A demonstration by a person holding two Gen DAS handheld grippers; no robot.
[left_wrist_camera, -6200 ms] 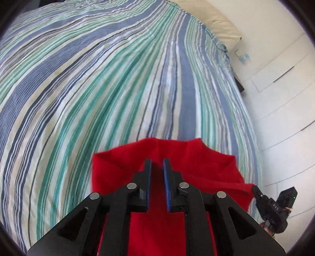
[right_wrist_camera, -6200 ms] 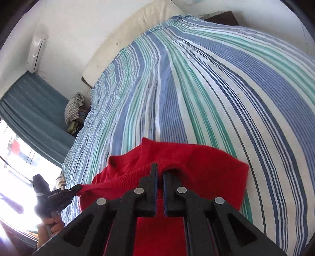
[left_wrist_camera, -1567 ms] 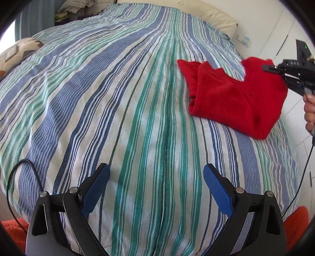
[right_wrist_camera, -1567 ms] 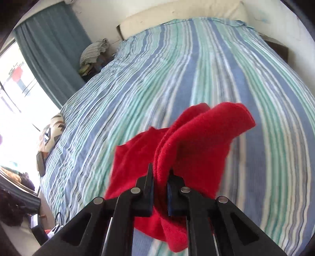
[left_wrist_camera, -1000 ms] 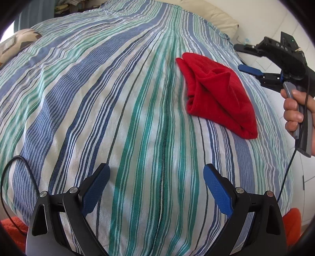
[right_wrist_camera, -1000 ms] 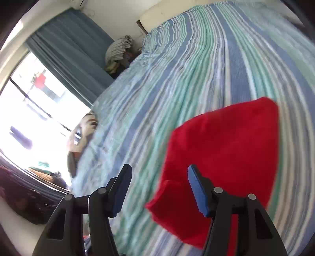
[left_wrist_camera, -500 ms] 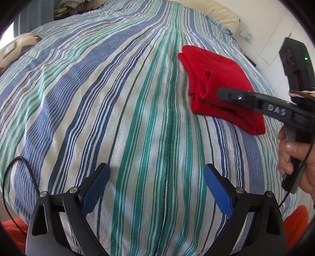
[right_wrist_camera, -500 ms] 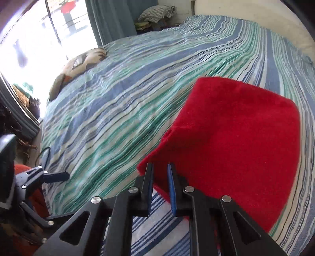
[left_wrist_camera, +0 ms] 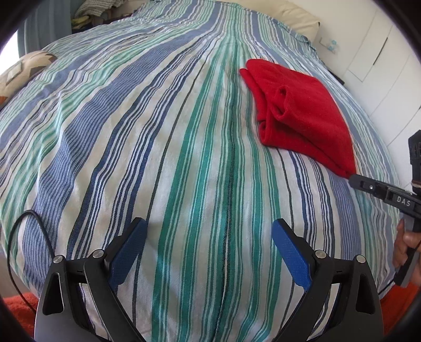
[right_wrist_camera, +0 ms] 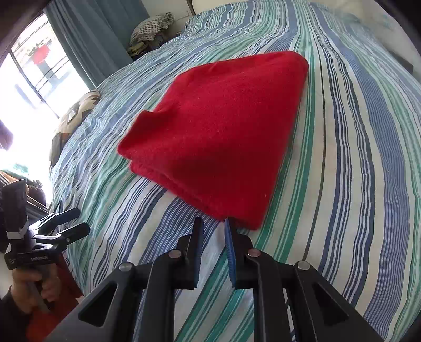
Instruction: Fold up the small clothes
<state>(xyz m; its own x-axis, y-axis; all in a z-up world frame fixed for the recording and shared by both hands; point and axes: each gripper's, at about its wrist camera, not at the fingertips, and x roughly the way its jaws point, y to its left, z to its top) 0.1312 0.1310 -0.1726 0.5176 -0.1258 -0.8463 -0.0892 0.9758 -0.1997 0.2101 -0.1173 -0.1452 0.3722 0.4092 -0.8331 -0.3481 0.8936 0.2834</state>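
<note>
A red cloth (left_wrist_camera: 297,110) (right_wrist_camera: 223,131) lies folded in layers on the striped bedcover (left_wrist_camera: 158,131) (right_wrist_camera: 355,157), at the right in the left wrist view. My right gripper (right_wrist_camera: 213,223) (left_wrist_camera: 354,179) points at its near corner, tips just short of the edge. Its jaws stand only a narrow slit apart, and only bedcover shows between them. My left gripper (left_wrist_camera: 210,236) (right_wrist_camera: 63,221) hovers wide open over bare bedcover near the bed's front edge, far from the cloth, holding nothing.
A patterned cushion (left_wrist_camera: 23,71) (right_wrist_camera: 76,113) lies at the bed's left side. A pillow (left_wrist_camera: 294,18) is at the head, and other clothes (right_wrist_camera: 152,23) are piled beyond it. White cupboard doors (left_wrist_camera: 381,65) line the right. A black cable (left_wrist_camera: 15,236) hangs over the front edge.
The right gripper let go of the red cloth, which settled folded on the bed. It then narrowed its jaws and came down to the cloth's near corner. The left gripper stayed put.
</note>
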